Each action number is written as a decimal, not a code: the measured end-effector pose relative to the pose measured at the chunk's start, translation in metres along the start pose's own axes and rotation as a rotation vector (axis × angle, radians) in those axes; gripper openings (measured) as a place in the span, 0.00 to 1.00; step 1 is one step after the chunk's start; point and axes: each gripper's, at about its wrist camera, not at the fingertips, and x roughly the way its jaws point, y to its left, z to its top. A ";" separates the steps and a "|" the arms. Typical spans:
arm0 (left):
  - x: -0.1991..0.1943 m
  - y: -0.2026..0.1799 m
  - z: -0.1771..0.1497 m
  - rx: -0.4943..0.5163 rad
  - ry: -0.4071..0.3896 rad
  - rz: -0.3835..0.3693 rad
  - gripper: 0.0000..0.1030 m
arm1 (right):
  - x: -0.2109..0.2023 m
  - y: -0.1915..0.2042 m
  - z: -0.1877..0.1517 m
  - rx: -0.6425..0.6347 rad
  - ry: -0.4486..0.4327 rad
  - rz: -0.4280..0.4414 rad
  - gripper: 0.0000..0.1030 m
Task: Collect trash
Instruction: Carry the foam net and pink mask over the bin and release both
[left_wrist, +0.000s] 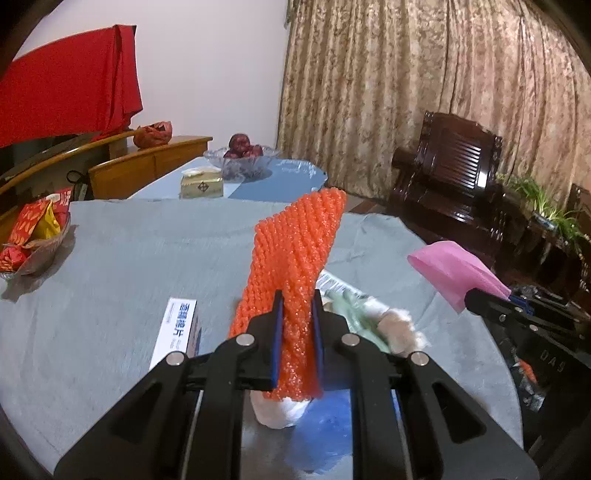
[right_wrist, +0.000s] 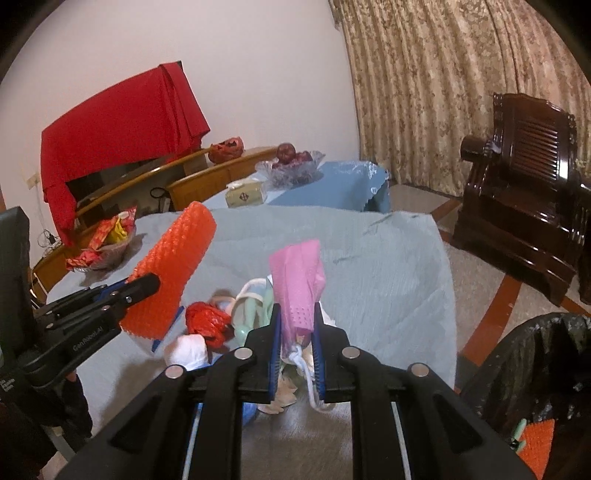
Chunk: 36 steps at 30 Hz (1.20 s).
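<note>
My left gripper (left_wrist: 297, 301) is shut on an orange foam fruit net (left_wrist: 299, 254), which stands up above the grey-clothed table (left_wrist: 129, 266). In the right wrist view the same orange net (right_wrist: 173, 269) hangs at the left in that gripper (right_wrist: 147, 284). A pink foam net (right_wrist: 299, 280) is pinched in my right gripper (right_wrist: 297, 314), lifted over the trash pile. That pink net (left_wrist: 456, 269) shows at the right of the left wrist view. On the table lie a white box (left_wrist: 177, 332), a green wrapper (left_wrist: 351, 314), a red crumpled wrapper (right_wrist: 207, 321) and white tissue wads (right_wrist: 188, 350).
A black-lined trash bin (right_wrist: 535, 354) stands low at the right, with orange foam inside. A snack bowl (left_wrist: 33, 236) sits at the table's left edge. Behind are a tissue box (left_wrist: 201, 184), a glass fruit bowl (left_wrist: 242, 155), a dark wooden chair (left_wrist: 450, 173) and curtains.
</note>
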 end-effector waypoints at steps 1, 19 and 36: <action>-0.002 -0.002 0.001 0.000 -0.004 -0.004 0.13 | -0.003 0.001 0.001 -0.001 -0.006 -0.001 0.14; -0.022 -0.092 0.014 0.063 -0.020 -0.193 0.12 | -0.081 -0.040 0.005 0.047 -0.114 -0.109 0.14; -0.009 -0.216 -0.009 0.167 0.041 -0.425 0.12 | -0.164 -0.136 -0.026 0.150 -0.131 -0.356 0.14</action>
